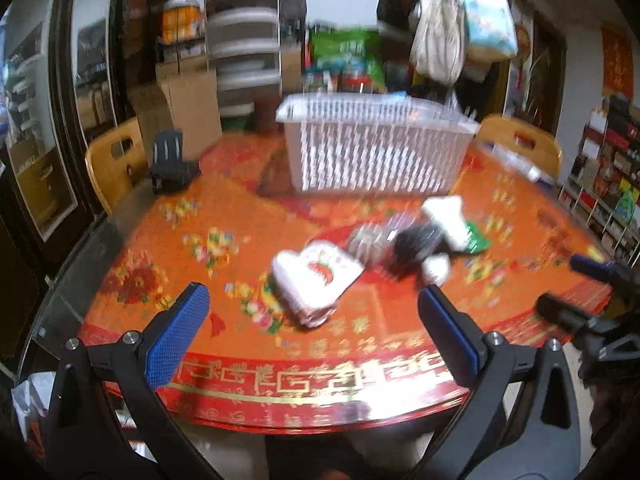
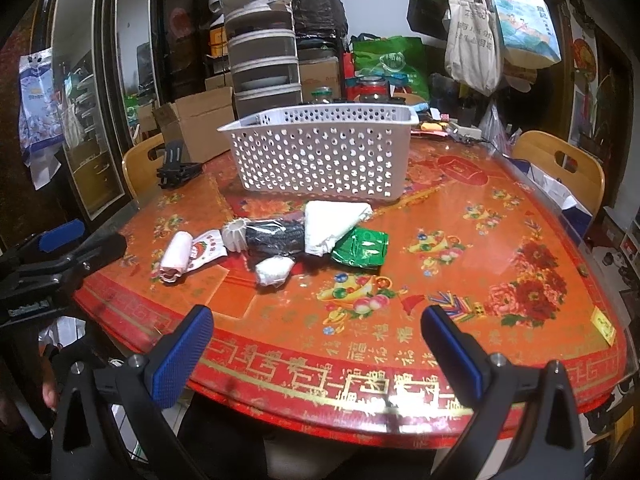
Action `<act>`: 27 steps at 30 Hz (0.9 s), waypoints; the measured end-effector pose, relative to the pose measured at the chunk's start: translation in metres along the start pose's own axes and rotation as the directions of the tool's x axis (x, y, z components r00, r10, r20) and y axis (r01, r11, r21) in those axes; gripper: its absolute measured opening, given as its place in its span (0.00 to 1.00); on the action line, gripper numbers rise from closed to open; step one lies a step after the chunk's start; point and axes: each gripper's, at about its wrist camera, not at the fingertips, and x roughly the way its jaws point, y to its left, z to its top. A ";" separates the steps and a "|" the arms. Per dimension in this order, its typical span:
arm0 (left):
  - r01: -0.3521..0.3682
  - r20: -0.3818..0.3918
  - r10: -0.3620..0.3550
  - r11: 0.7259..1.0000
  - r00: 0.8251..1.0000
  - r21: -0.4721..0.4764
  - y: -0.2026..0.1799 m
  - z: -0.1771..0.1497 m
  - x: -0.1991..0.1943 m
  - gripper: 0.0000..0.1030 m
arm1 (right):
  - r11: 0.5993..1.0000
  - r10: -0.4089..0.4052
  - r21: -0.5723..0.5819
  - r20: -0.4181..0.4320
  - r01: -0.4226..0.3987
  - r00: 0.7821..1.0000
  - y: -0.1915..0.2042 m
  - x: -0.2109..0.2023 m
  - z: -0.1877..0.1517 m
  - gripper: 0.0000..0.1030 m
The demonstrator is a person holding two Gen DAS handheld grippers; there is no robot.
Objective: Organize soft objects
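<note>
Soft packets point(image 2: 280, 240) lie on the table point(image 2: 480, 220) before the white basket point(image 2: 320, 152); both tongs point(image 1: 312, 320) point(image 2: 316, 340) gape, holding nothing.

Two tan wooden chairs point(image 2: 560, 168) are tucked at the table's far corners, and canvas tote bags point(image 2: 472, 40) are hung far right.

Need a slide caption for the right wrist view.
Open right gripper faces bagged soft items before a white perforated plastic basket.

left wrist view motion-blurred, basket point(image 1: 376, 148) smeared; right wrist view sharp; dim warm indoor light, glare on glossy table point(image 2: 400, 396) edge, fisheye bending, dark corners
</note>
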 end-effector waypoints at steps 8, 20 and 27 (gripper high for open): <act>0.036 -0.086 -0.042 0.997 0.995 -0.074 0.025 -0.010 0.045 1.00 | 0.999 0.039 0.020 -0.057 -0.038 0.998 -0.002 0.045 -0.001 0.94; 0.052 -0.092 -0.060 0.995 0.994 -0.084 0.032 -0.008 0.076 1.00 | 0.994 0.101 -0.030 -0.102 -0.105 0.990 0.026 0.094 0.007 0.73; 0.071 -0.111 -0.078 0.995 0.991 -0.069 0.030 -0.005 0.092 0.84 | 0.994 0.095 -0.045 -0.110 -0.100 0.989 0.036 0.109 0.015 0.61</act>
